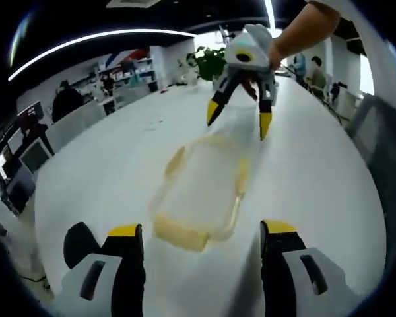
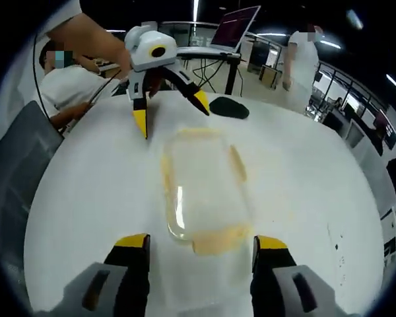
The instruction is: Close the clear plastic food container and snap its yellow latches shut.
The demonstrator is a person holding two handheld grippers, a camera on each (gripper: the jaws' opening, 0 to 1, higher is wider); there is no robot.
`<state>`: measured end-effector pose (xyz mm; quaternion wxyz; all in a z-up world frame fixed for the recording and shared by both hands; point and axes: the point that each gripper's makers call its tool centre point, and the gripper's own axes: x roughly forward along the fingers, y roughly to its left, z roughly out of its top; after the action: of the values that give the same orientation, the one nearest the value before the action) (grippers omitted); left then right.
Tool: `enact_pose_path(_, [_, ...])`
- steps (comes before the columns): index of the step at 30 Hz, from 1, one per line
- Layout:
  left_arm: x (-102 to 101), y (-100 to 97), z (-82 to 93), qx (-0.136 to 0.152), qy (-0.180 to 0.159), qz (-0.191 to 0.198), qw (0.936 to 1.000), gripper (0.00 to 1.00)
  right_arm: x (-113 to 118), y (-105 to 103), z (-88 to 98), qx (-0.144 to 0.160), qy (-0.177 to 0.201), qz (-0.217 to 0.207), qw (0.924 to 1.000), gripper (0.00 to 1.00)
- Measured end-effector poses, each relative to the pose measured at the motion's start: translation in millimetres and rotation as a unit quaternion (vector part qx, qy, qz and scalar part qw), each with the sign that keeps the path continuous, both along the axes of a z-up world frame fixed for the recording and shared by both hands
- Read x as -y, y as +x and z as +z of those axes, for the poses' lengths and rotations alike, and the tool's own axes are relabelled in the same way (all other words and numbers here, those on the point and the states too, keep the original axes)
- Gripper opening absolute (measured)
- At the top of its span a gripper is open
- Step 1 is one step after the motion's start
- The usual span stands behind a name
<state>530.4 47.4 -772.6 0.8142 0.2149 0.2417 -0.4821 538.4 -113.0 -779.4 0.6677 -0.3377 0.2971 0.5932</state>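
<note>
Clear food container [image 1: 201, 191] lies flat mid-tabletop [image 1: 105, 172], lid seemingly down, yellow latches [image 1: 241, 178] unsnapped. Left claw [image 1: 201, 238] and right claw [image 2: 201, 247] both apart at opposite ends, empty. Risk: one-sided latch pressure skids the light container.

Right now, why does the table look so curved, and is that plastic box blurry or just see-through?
In the left gripper view the fisheye lens bows the white table into a dome, and the ceiling light strip arcs. The clear container looks soft there, its yellow latches smeared. In the right gripper view the table curves likewise; the container is a little sharper, with a bright glare streak on its side.
</note>
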Motion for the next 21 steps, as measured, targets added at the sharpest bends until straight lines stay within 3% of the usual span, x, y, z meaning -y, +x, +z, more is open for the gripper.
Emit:
enact_pose_path(9, [-8.3, 15.2, -0.8, -0.012, 0.013, -0.010, 0.9998, 0.69, -3.3, 7.9, -5.8, -0.007, -0.009, 0.019, 0.9998, 0.60])
enact_pose_path(21, [0.3, 6.7, -13.3, -0.017, 0.060, -0.085, 0.9944, 0.63, -1.8, 12.7, -12.2, -0.005, -0.027, 0.047, 0.9985, 0.59])
